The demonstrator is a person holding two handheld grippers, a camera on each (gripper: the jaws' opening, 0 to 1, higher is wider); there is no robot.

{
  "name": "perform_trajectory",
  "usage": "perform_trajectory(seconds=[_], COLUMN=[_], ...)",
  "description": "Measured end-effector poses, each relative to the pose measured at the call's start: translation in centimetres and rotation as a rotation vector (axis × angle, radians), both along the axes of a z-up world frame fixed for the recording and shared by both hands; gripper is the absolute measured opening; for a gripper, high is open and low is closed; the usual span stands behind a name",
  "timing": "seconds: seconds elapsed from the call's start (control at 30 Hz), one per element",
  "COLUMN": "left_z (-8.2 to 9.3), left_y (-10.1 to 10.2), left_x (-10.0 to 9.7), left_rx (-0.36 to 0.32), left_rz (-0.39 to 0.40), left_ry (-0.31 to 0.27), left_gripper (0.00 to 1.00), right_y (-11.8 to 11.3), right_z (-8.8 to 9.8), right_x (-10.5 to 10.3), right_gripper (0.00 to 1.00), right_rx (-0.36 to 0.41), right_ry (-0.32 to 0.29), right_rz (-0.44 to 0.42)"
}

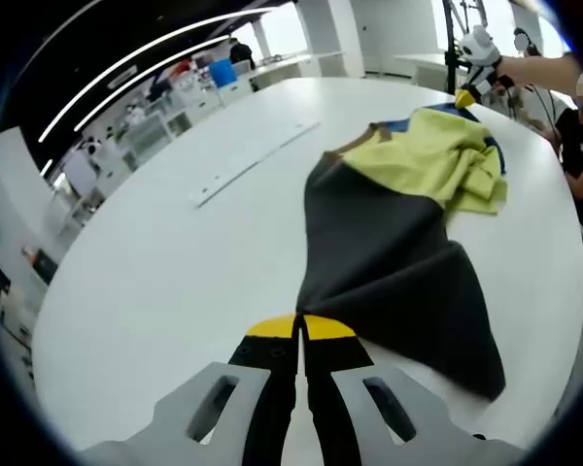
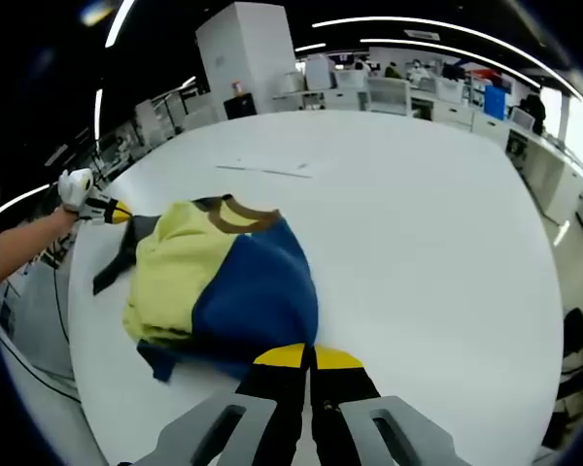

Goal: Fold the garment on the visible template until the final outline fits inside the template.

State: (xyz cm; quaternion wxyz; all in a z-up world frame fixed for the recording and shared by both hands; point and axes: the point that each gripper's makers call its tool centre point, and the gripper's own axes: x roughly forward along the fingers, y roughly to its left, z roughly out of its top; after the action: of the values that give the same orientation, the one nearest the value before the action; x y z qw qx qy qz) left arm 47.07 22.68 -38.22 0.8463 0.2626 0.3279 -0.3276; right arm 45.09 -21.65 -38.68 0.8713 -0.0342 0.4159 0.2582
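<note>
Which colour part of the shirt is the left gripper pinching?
The dark grey part. The left gripper is shut on its edge, while the yellow part and the blue part lie farther off.

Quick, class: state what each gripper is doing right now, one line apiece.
Left gripper: jaws shut on the garment's dark grey edge.
Right gripper: jaws shut on the garment's blue edge.
</note>
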Motion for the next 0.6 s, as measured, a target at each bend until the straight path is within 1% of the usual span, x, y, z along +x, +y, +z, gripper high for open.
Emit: perform_trajectory(seconds=[0.23,0.37,0.6], left_z=[-0.1,-0.4,-0.5], left_y=[0.9,1.7,2.4], left_x=[0.8,1.3,1.6], left_rx=[0.011,0.024,0.029], left_rz=[0.012,0.024,0.034], left_ry=[0.002,0.006,0.011], left_gripper=[0.0,0.0,0.0], right_y=[-0.8,-1.4,-1.6], right_z=[-0.4,-0.5,-0.4], right_x=[0.4,0.8,1.4], right_gripper=[0.0,0.0,0.0], right_rx=[-0.029,-0.048,-0.07], right_ry=[0.006,0.007,0.005], right_rz=[-0.002,-0.002,0.01])
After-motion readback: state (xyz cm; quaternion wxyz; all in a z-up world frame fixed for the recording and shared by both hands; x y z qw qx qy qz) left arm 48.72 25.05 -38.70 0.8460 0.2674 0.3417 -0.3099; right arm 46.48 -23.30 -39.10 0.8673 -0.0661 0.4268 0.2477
